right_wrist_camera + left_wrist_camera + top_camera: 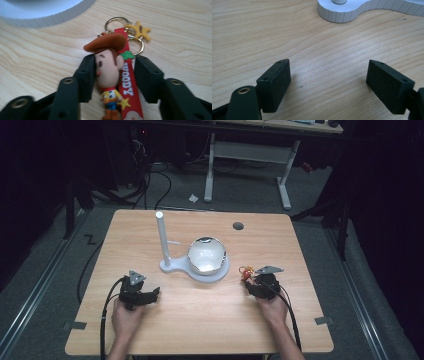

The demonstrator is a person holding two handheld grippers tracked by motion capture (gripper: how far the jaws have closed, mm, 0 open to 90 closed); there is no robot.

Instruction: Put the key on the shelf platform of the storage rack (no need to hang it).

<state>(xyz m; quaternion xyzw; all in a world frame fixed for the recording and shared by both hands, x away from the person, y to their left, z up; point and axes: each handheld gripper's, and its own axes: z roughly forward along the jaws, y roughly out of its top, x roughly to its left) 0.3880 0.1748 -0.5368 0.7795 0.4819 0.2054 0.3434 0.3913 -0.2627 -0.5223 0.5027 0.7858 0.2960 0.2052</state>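
Note:
A Woody keychain (110,72), a small cowboy figure on a red strap with gold rings and a yellow star, lies flat on the wooden table (200,320). My right gripper (115,65) has its jaws around it. One pad is against the figure's face and the other against the strap's edge. In the high view the keychain (245,271) sits just ahead of my right gripper (250,280), right of the bowl. My left gripper (146,291) rests on the table at the left. Its jaws (328,72) stand wide apart over bare wood with nothing between them.
A white stand (170,266) with an upright post (161,237) and a shiny metal bowl (206,254) sits mid-table; its ribbed base (342,12) (37,15) lies just beyond each gripper. A dark cable hole (238,226) is near the far edge.

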